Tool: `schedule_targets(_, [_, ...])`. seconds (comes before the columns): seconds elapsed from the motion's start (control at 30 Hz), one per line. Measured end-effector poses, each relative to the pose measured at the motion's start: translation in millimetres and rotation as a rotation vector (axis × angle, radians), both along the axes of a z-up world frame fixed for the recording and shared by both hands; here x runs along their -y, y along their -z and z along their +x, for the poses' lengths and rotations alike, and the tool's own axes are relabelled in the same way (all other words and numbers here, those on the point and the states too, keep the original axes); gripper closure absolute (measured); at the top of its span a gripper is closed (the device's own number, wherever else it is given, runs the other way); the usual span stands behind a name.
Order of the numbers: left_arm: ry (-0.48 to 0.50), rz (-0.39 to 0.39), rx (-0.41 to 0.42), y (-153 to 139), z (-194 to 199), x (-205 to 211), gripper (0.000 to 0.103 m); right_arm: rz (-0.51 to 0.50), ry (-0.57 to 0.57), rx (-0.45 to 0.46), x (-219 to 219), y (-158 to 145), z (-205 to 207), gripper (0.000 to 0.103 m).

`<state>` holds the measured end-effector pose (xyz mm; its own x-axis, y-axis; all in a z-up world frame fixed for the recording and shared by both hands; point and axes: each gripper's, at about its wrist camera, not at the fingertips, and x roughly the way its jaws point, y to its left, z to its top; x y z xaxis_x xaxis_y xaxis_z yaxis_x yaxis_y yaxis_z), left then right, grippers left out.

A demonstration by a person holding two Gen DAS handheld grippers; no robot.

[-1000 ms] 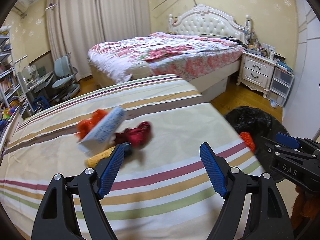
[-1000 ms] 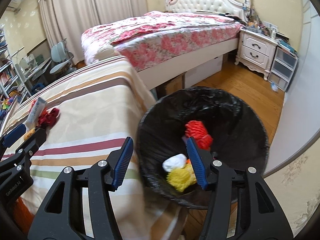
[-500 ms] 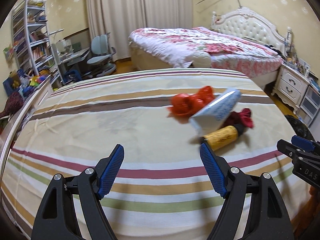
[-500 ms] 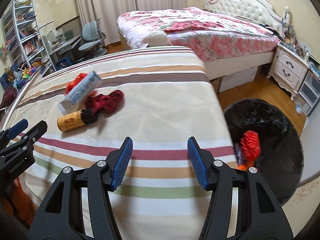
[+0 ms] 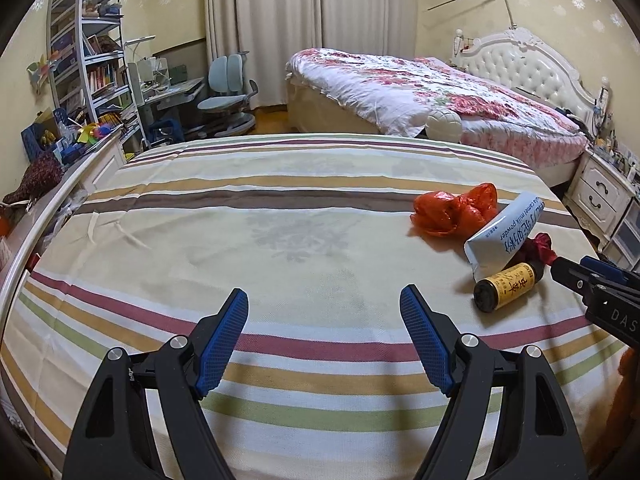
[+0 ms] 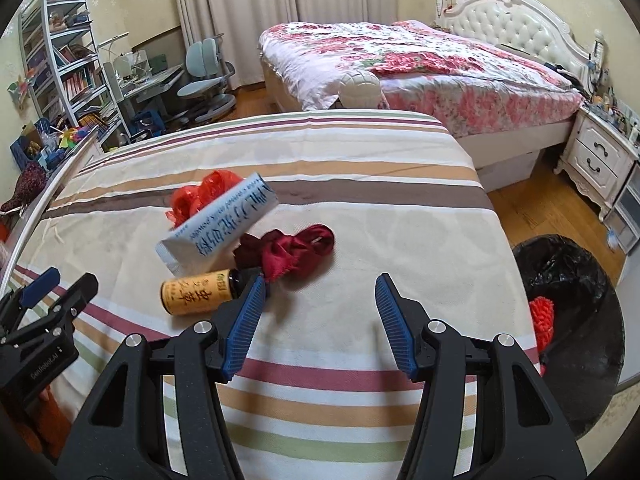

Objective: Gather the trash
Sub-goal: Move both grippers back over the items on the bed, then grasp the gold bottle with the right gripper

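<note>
A small heap of trash lies on the striped bed (image 5: 280,240): a crumpled orange-red plastic bag (image 5: 452,212), a white milk-powder pouch (image 5: 504,236), a yellow-labelled dark bottle (image 5: 506,286) on its side, and a dark red cloth (image 6: 296,248). My left gripper (image 5: 324,316) hangs open over bare sheet, left of the heap. My right gripper (image 6: 320,300) is open too, just in front of the cloth and the bottle (image 6: 198,290), with nothing between its fingers. A black-lined bin (image 6: 568,280) with red trash (image 6: 542,316) in it stands on the floor at the right.
A second bed (image 5: 420,92) with a floral cover stands beyond. A white nightstand (image 6: 600,160) is at the far right. A desk, chair (image 5: 228,96) and bookshelf (image 5: 92,60) fill the left side, with a white bed rail (image 5: 44,216) along the left edge.
Both views have swung left, away from the bin and onto the bed. The heap now sits at the right of the left wrist view and just ahead of the right gripper.
</note>
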<state>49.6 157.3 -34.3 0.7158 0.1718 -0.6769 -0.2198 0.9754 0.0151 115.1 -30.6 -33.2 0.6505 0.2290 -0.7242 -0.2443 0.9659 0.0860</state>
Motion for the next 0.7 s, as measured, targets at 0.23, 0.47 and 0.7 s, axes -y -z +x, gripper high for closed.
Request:
schedule_targets(0.23, [0.001,-0.003,-0.001,0.5,2.5,0.9,0.027,-0.004,-0.037,0.000,-28.4,-1.0,-0.4,0.047])
schedule_targets(0.47, [0.006,-0.003,-0.001,1.7,3.1,0.7,0.027,-0.034,-0.067,0.000,-50.0,4.3,-3.2,0.040])
schedule_targets(0.7, [0.009,-0.009,0.001,2.8,1.6,-0.7,0.027,-0.051,-0.054,-0.048,-38.5,19.5,-8.2,0.040])
